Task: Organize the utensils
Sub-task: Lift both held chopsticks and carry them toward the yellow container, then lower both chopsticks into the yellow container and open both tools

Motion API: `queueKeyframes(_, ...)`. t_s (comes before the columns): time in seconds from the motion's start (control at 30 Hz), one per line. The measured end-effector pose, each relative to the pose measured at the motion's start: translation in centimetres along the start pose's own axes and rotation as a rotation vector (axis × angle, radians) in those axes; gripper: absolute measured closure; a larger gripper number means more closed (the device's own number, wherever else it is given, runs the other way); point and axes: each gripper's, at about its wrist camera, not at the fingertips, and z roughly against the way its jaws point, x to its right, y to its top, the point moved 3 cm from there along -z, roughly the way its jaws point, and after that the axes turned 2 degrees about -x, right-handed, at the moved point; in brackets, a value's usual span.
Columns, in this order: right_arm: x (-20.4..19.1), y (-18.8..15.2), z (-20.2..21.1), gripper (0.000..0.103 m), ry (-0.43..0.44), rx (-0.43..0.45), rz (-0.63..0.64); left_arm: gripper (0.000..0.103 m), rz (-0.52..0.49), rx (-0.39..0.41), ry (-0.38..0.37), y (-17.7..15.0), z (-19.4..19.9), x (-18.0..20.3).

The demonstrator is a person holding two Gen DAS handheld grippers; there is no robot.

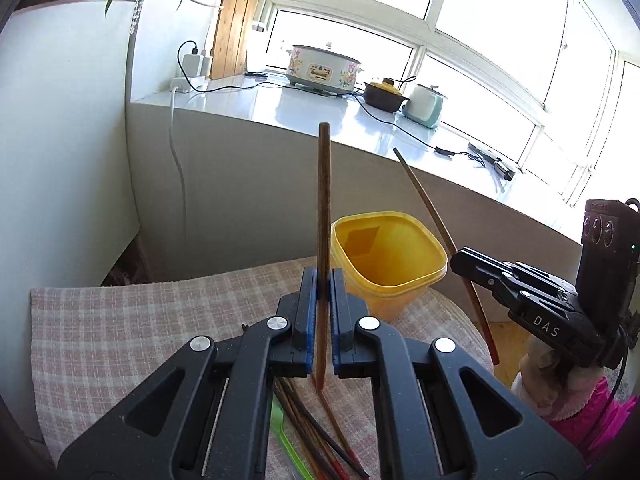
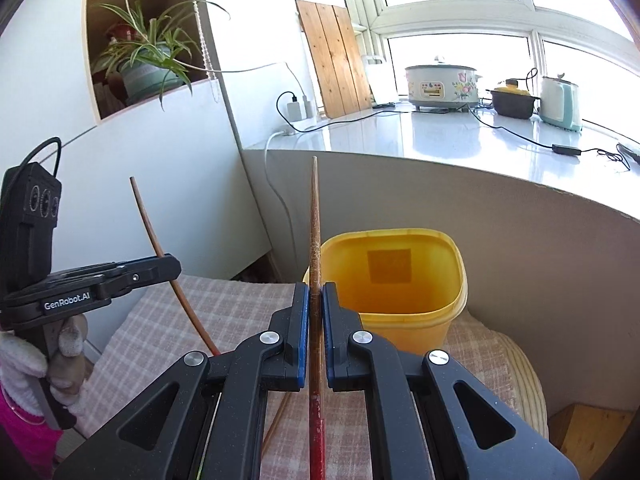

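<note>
Left gripper (image 1: 323, 280) clamping 1 upright brown wooden chopstick (image 1: 324, 200); right gripper (image 2: 315, 300) pinching 1 red-ended wooden chopstick (image 2: 315, 240), near yellow plastic tub (image 2: 400, 320).

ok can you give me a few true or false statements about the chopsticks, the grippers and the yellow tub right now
1. The left gripper is shut on a brown wooden chopstick. True.
2. The right gripper is open. False: it is shut on a red-ended wooden chopstick.
3. The square yellow plastic tub already holds chopsticks. False: none show inside.
4. More chopsticks lie on the checked cloth. True.
</note>
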Motion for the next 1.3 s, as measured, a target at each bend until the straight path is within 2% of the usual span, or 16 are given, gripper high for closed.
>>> queueKeyframes(0.3,2.0,3.3,-0.2,0.098,-0.083,0.098,-0.007,0.099,-0.072,0.056,-0.003,3.6,-1.2,3.1)
queueKeyframes(0.63,3.9,6.3,-1.6,0.098,-0.118,0.15,-0.029,0.099,-0.098,0.114,-0.025,7.5,-2.3,5.0)
queueKeyframes(0.87,5.0,7.5,-3.0,0.098,-0.116,0.159,-0.066,0.099,-0.1,0.11,-0.037,8.5,-3.7,5.6)
queueKeyframes(1.1,6.3,8.7,-3.2,0.098,-0.11,0.182,-0.099,0.099,-0.103,0.141,-0.044,9.8,-3.3,6.1)
queueKeyframes(1.3,6.5,8.5,-4.4,0.098,-0.103,0.175,-0.103,0.099,-0.104,0.115,-0.047,9.3,-4.9,6.2)
